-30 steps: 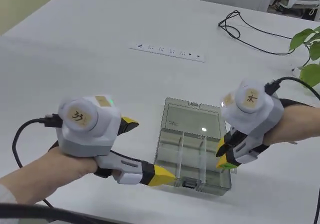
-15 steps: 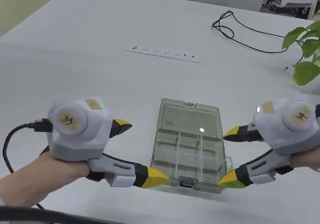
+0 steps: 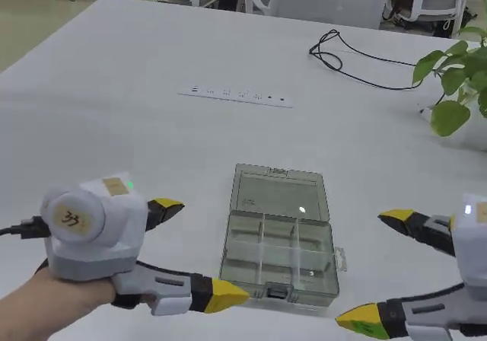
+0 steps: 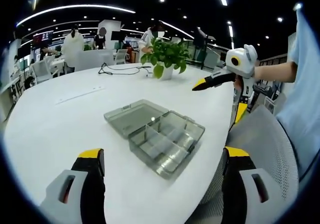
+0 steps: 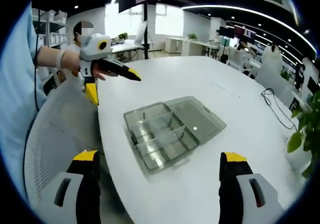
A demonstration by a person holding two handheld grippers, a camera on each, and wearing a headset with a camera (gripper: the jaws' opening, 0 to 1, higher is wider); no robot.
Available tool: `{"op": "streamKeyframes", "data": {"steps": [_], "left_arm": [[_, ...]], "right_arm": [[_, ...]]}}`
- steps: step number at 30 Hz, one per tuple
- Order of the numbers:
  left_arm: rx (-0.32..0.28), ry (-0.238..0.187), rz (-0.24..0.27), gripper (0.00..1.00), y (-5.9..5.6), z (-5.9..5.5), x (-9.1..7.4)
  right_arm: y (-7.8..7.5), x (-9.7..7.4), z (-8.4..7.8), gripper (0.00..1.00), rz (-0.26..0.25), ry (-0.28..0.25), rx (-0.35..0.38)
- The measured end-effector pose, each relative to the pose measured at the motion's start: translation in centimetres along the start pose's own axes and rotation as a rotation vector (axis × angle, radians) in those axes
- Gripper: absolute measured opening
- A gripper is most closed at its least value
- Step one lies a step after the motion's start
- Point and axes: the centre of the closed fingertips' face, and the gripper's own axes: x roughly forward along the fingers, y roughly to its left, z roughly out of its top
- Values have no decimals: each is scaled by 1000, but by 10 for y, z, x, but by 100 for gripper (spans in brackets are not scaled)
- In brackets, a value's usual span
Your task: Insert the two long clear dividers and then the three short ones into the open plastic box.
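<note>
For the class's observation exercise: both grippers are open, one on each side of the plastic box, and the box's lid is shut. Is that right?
Not quite: the lid lies open, flat behind the plastic box, as the head view shows. The left gripper and right gripper are indeed open, one on each side.

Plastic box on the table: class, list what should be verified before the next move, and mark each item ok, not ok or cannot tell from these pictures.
1. The lid of the plastic box is open and lies flat: ok.
2. The dividers stand inside the box: ok.
3. All three short ones are fully seated: cannot tell.
4. The left gripper is open and empty: ok.
5. The right gripper is open and empty: ok.
6. Both grippers are apart from the box: ok.
</note>
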Motion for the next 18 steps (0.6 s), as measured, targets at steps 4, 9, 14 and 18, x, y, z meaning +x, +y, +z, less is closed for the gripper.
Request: {"op": "streamKeyframes", "data": {"steps": [4, 9, 14, 18], "left_arm": [[0, 2, 21, 100, 0, -3, -4], [2, 11, 107, 100, 7, -8, -10], [63, 24, 149, 100, 8, -13, -11], [38, 1, 185, 100, 10, -18, -12]], "right_arm": [[-11, -9, -21, 100, -108, -39, 100], [-25, -15, -26, 100, -273, -104, 151], [-11, -8, -31, 100, -301, -129, 160], [-14, -9, -25, 100, -337, -117, 18]]}}
